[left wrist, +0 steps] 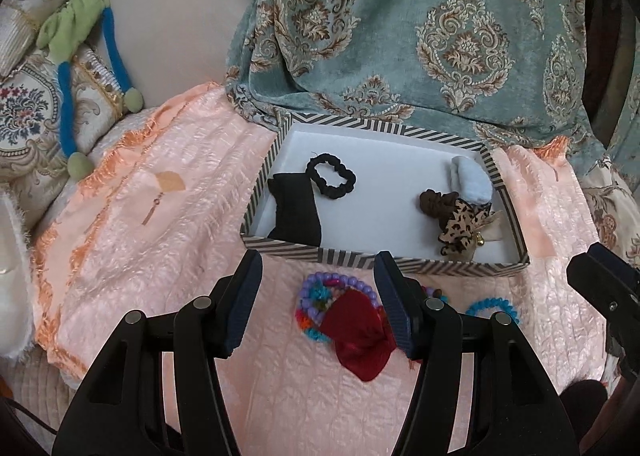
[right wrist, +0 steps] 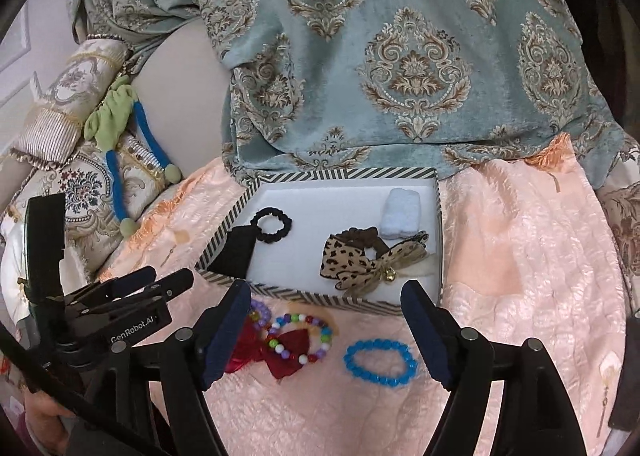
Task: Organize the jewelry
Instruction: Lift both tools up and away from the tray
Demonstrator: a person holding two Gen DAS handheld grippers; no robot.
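A striped box (left wrist: 384, 258) (right wrist: 344, 302) with a white inside lies on the pink cloth. It holds a black scrunchie (left wrist: 331, 174) (right wrist: 272, 225), a black pouch (left wrist: 296, 212) (right wrist: 237, 253), a leopard bow (left wrist: 460, 226) (right wrist: 352, 262) and a pale blue roll (left wrist: 470, 178) (right wrist: 401, 214). In front of the box lie a red bow (left wrist: 360, 332) (right wrist: 288, 350), bead bracelets (left wrist: 320, 292) (right wrist: 304, 338) and a blue coil band (right wrist: 380, 362) (left wrist: 490, 306). My left gripper (left wrist: 318, 280) is open above the red bow. My right gripper (right wrist: 326, 310) is open above the bracelets.
A teal patterned drape (left wrist: 400, 24) (right wrist: 380, 48) hangs behind the box. Ornate cushions (left wrist: 28, 116) (right wrist: 80, 184) with a green and blue soft toy (left wrist: 80, 28) (right wrist: 120, 124) lie at the left. The pink cloth (left wrist: 160, 216) (right wrist: 520, 256) spreads to both sides.
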